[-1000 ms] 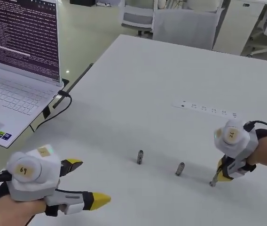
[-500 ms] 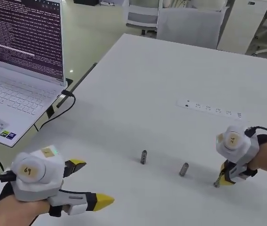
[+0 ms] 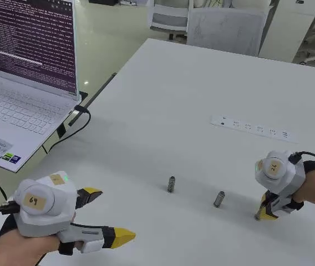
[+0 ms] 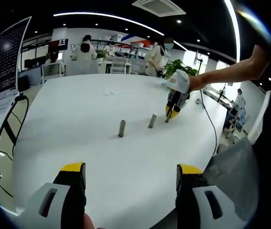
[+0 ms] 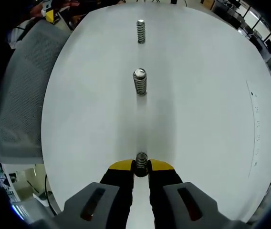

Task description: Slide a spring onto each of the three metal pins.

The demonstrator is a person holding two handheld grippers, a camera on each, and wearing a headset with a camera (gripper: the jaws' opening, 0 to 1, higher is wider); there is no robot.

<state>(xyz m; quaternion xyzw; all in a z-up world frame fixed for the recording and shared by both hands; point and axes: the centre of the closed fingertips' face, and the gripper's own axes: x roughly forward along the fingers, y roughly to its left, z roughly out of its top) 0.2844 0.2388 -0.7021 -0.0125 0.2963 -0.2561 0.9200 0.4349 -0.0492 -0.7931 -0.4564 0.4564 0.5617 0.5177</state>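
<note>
Spring (image 5: 141, 163) pinched between the yellow tips of the right gripper (image 5: 141, 167), at the right end of a row of three on the white table (image 3: 202, 83). Slightly tilted, lower end on the tabletop. Middle spring (image 3: 219, 199) and left spring (image 3: 171, 184) upright, apart from each other. Right hand reaching in from the right, gripper angled down at the table. Left gripper (image 3: 111, 213) low at the near left, held level, pointing right, jaws spread wide around nothing, well apart from the row. Laptop (image 3: 19, 83) far left, power strip (image 3: 252, 127) beyond the springs.
</note>
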